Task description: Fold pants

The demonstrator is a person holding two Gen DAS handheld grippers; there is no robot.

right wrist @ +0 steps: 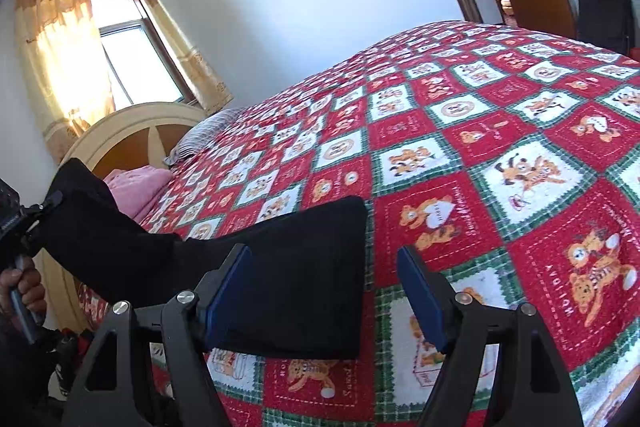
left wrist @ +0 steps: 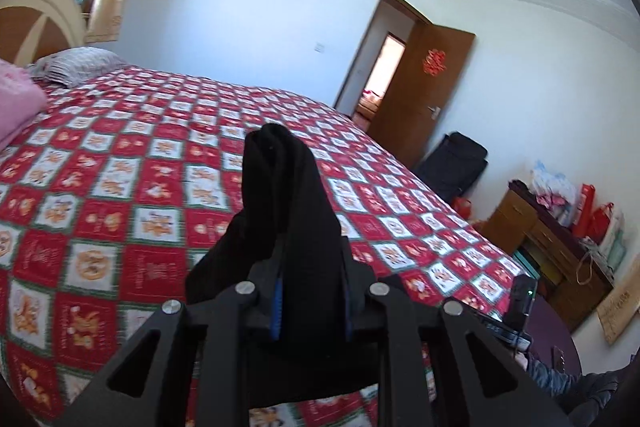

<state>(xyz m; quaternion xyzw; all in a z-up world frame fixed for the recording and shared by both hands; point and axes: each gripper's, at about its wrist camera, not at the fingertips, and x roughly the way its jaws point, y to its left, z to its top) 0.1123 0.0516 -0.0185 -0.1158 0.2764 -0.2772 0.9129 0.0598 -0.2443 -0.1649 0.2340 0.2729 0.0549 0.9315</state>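
One end up, one end down

Your left gripper [left wrist: 308, 291] pinches the black pants [right wrist: 288, 267] high; they stretch toward your spread right gripper [right wrist: 324, 291], at the bed [right wrist: 500, 115] edge.

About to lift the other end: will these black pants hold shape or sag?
Likely sag: the black pants droop between the left gripper and the bedspread. Probably light, bunching softly. The open right gripper holds nothing.

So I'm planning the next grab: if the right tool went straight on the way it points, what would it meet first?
Probably the black pants, whose flat end lies on the bedspread just ahead of the open right tool. Depth is unclear; it might touch the bedspread beside them.
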